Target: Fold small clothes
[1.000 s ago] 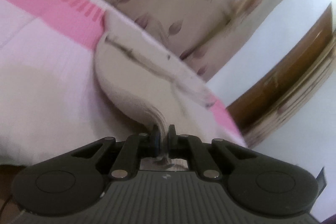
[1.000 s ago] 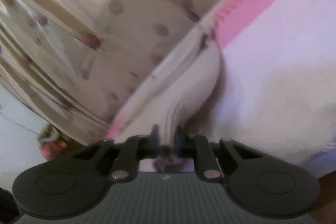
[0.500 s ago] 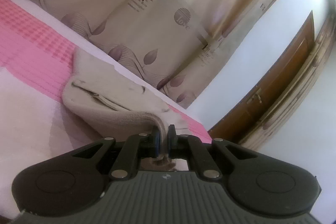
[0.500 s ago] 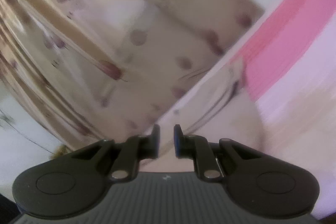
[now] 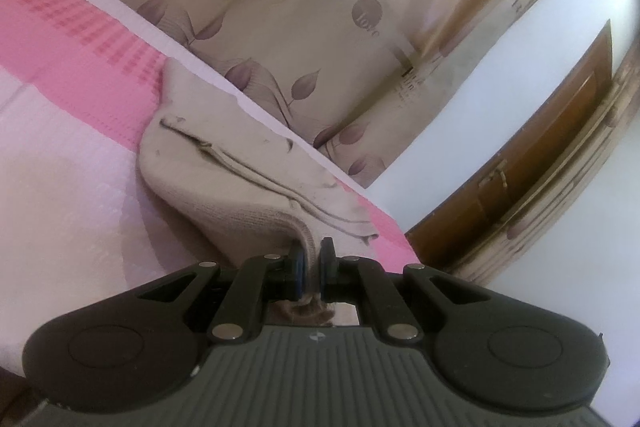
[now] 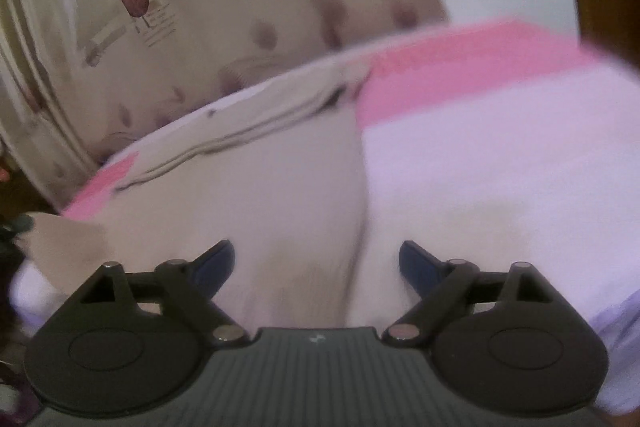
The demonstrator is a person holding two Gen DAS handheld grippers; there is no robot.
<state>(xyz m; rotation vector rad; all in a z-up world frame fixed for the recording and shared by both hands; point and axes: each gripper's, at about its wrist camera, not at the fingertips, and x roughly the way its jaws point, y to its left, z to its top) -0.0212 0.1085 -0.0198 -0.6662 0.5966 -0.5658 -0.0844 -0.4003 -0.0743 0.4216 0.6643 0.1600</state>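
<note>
A beige knit garment (image 5: 240, 187) lies on the bed (image 5: 60, 187), over the pink band and the pale sheet, its far edge along the bed's far side next to the curtain (image 5: 320, 39). The left gripper (image 5: 312, 259) is pinched tight on the garment's near corner, the cloth rising in a soft ridge to the jaws and bunching behind them. The right gripper (image 6: 316, 263) is opening — its jaws stand wide with nothing pressed between them, and the garment (image 6: 260, 195) lies slack below.

The knit looks light, limp and a little stretchy; it drapes and sags from a single pinch, so it likely won't hold a shape when lifted by one point. It should grip well, not slip. The best hold is probably at an edge or corner — near the hem, with both layers caught — as a pinch mid-panel would only pull up a tent of cloth.
</note>
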